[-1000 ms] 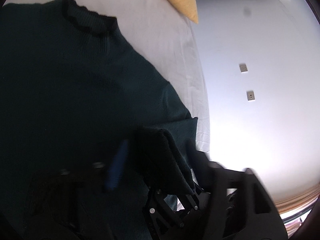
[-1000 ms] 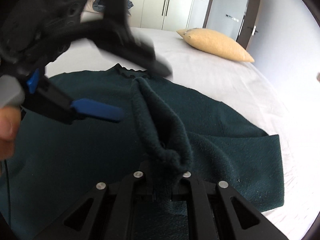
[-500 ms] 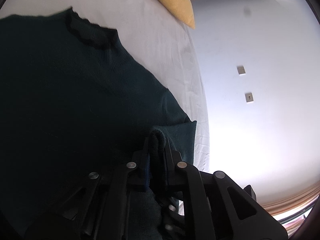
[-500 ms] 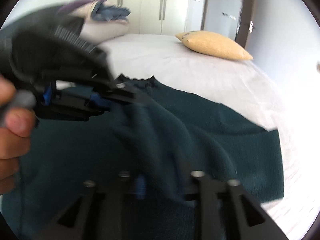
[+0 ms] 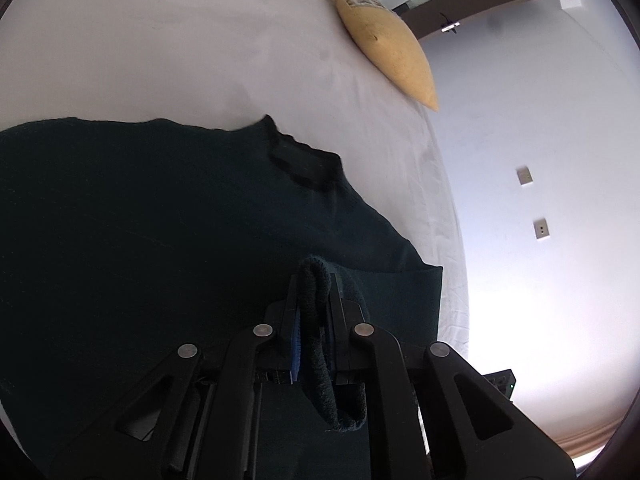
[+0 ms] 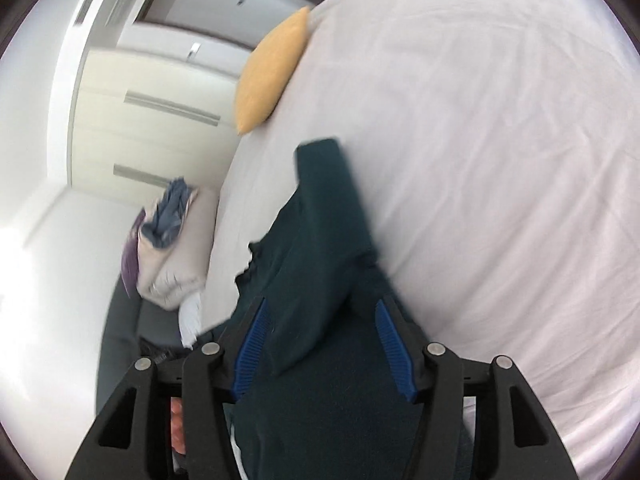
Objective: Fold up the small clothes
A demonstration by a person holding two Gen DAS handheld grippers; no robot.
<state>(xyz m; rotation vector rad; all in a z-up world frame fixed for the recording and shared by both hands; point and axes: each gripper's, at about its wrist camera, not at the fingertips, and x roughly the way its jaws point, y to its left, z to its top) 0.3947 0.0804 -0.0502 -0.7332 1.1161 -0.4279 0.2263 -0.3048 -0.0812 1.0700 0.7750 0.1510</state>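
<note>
A: Biggest thing first?
B: Bed w/ a white sheet [image 5: 168,48], fills most of both views. In the right wrist view the sheet [image 6: 500,160] is lightly creased.
A: And the garment?
B: Dark green knit sweater [image 5: 140,220], spread flat on the bed. Ribbed collar [image 5: 304,160] sits toward the far side, bare sheet just beyond it. In the right wrist view one sleeve [image 6: 320,220] runs away from the camera, cuff end lying on the sheet.
A: Anything else on the bed?
B: Yellow pillow [image 5: 388,40] near the far edge, well apart from the sweater. Same pillow [image 6: 272,72] shows in the right wrist view. Off the bed there's a pile of light fabric w/ smth blue on top [image 6: 168,236], blurred, can't say what exactly.
A: Left gripper?
B: Left gripper [image 5: 314,296] has its fingers pinched together on a thick rolled fold of the sweater; the fold loops up betw. the fingers and hangs back toward the camera.
A: Right gripper?
B: Right gripper [image 6: 320,344]: blue pads [image 6: 250,344] stand apart, jaws have just been opening. Sweater fabric lies betw. them, but the pads don't press on it. Frame is motion-blurred.
</note>
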